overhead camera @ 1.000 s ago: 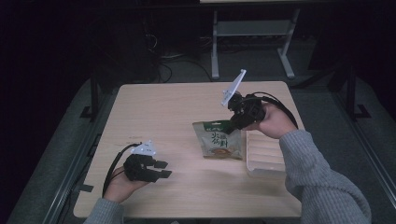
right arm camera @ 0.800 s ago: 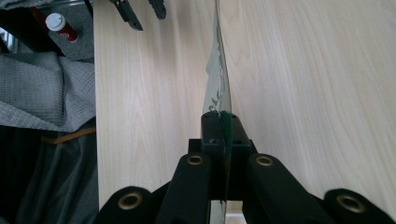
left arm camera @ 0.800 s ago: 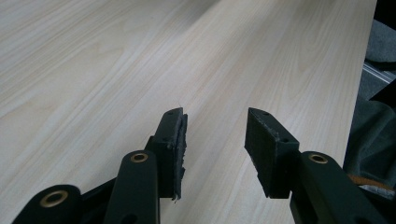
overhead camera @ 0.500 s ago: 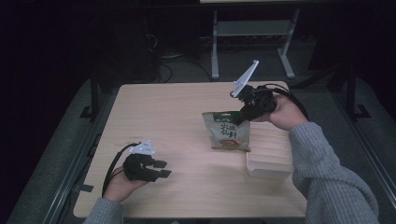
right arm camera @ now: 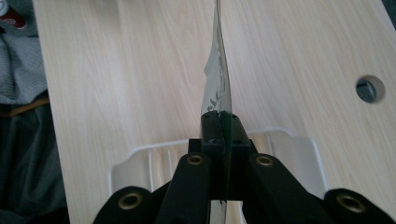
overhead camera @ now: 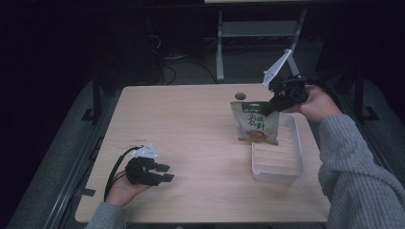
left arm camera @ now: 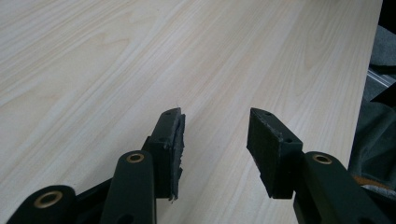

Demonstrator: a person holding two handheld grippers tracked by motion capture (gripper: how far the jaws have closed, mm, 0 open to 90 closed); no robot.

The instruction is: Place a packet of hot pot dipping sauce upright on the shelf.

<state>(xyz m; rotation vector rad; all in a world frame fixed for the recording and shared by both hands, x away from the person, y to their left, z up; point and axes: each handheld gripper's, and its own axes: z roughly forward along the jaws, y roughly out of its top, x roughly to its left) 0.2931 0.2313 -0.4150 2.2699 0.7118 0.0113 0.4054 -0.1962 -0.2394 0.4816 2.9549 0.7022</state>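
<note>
A green snack pouch (overhead camera: 255, 123) hangs upright from its top corner, where my right gripper (overhead camera: 273, 106) is shut on it. The pouch's lower part is over the far left rim of a clear plastic tray (overhead camera: 277, 162). In the right gripper view the pouch (right arm camera: 217, 70) is edge-on, pinched between the pads of the right gripper (right arm camera: 219, 116), with the tray (right arm camera: 135, 161) below. My left gripper (overhead camera: 165, 172) rests near the table's front left edge. The left gripper (left arm camera: 215, 130) is open, with bare wood between its pads.
The light wooden table (overhead camera: 191, 129) has a round cable hole (overhead camera: 240, 96) near its far edge, just beyond the pouch. A metal stand (overhead camera: 258, 28) is on the dark floor behind the table. A grey sleeve (overhead camera: 363, 176) reaches in along the right side.
My right gripper has lifted the pouch and carried it right and farther back, from beside the tray to over its far left rim. The left gripper has stayed put.
</note>
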